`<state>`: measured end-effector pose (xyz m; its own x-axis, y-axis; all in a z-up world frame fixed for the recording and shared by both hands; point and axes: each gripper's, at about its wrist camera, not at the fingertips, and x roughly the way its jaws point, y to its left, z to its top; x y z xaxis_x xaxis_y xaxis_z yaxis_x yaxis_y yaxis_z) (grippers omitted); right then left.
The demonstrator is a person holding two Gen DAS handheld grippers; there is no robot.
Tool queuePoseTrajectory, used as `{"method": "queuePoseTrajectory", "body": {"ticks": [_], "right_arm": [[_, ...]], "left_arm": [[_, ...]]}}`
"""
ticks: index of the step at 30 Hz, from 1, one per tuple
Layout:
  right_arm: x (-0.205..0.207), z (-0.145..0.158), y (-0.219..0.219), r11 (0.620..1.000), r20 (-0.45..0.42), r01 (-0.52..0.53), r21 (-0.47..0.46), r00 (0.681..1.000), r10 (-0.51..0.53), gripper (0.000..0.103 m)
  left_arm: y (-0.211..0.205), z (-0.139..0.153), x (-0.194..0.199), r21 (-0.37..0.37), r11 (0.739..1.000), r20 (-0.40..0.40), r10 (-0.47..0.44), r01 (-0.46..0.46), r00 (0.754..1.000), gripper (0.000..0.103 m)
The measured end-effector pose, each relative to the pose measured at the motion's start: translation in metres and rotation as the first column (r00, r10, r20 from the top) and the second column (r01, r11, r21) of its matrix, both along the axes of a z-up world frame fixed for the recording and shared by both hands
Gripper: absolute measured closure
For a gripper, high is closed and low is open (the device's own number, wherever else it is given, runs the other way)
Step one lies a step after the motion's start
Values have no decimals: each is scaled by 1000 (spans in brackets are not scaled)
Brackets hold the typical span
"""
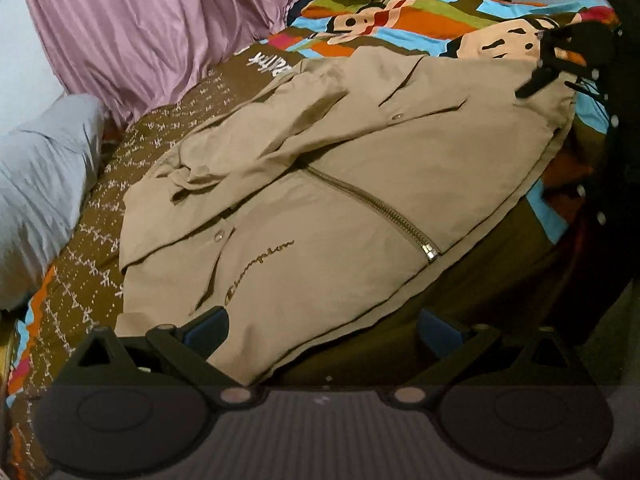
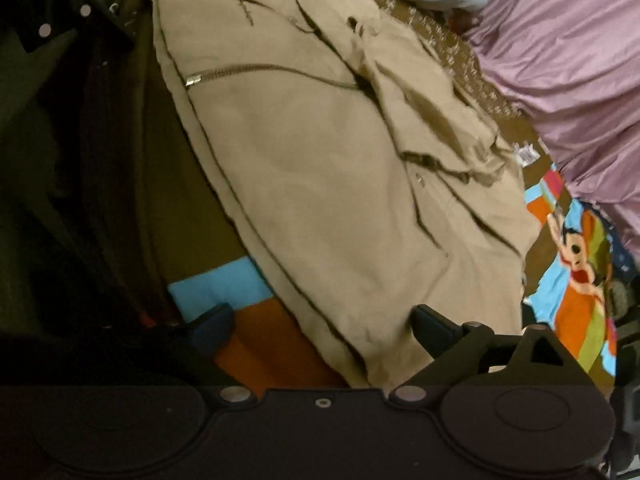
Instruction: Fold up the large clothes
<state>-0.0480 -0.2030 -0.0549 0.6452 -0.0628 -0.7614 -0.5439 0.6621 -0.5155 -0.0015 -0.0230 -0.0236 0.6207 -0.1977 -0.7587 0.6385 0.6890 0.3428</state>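
Left wrist view looks across a tan jacket spread front-up on a bed covered by a cartoon-print bedspread. The left gripper hovers at the jacket's near edge with its jaws spread wide and nothing between them; its left finger lies over the tan cloth just below the embroidered script logo, while the other finger sits off the jacket over the dark brown part of the bedspread. A zipper runs diagonally down the jacket's front, and a sleeve is folded across the chest beyond it. Beyond the jacket hang pink curtains, with a grey pillow beside them. From the right wrist view, the right gripper is also spread open and empty, its right finger over the jacket's near hem, the left one over the orange and blue stripes of the bedspread.
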Motion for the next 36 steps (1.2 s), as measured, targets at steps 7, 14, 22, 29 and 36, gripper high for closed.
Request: {"method": "queuePoseTrajectory", "body": {"ticks": [7, 14, 22, 29, 36], "right_arm": [[8, 30, -17, 981, 182, 33, 191, 981, -69, 53], [23, 88, -43, 884, 273, 55, 465, 940, -202, 86], [31, 112, -50, 876, 322, 38, 480, 922, -217, 87], [17, 89, -45, 941, 260, 39, 336, 957, -132, 71], [0, 49, -51, 997, 118, 18, 73, 993, -26, 49]], "left_arm": [[4, -3, 5, 8, 1000, -18, 12, -12, 1000, 4], [4, -10, 25, 108, 974, 47, 193, -197, 980, 29], [57, 20, 66, 56, 909, 133, 402, -412, 906, 39], [79, 21, 77, 154, 915, 218, 335, -372, 916, 59], [77, 30, 64, 27, 929, 258, 351, -369, 900, 95]]}}
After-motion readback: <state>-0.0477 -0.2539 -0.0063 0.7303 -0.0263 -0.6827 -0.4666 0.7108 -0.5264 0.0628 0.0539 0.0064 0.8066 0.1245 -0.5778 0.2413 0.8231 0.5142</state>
